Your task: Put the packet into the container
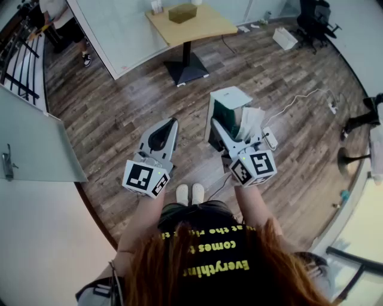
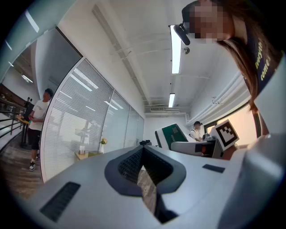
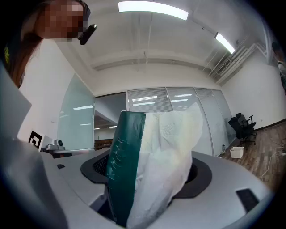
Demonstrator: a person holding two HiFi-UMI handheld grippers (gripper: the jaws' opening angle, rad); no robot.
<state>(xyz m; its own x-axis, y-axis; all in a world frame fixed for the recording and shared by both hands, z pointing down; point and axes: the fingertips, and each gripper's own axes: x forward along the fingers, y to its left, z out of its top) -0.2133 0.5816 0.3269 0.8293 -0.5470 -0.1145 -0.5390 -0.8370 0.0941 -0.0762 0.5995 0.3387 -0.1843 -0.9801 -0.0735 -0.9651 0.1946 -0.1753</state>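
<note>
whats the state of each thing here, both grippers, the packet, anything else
left gripper: shut, nothing between its jaws
right gripper: shut on the packet, held up above the floor
packet: clamped between the right jaws, white tissue sticking out of it
box: resting on the table; open or closed cannot be told

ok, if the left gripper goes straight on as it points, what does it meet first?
Nothing near, it seems: the left gripper points into open room, the table off to its left, the packet off to its right. Depth beyond is unclear.
</note>
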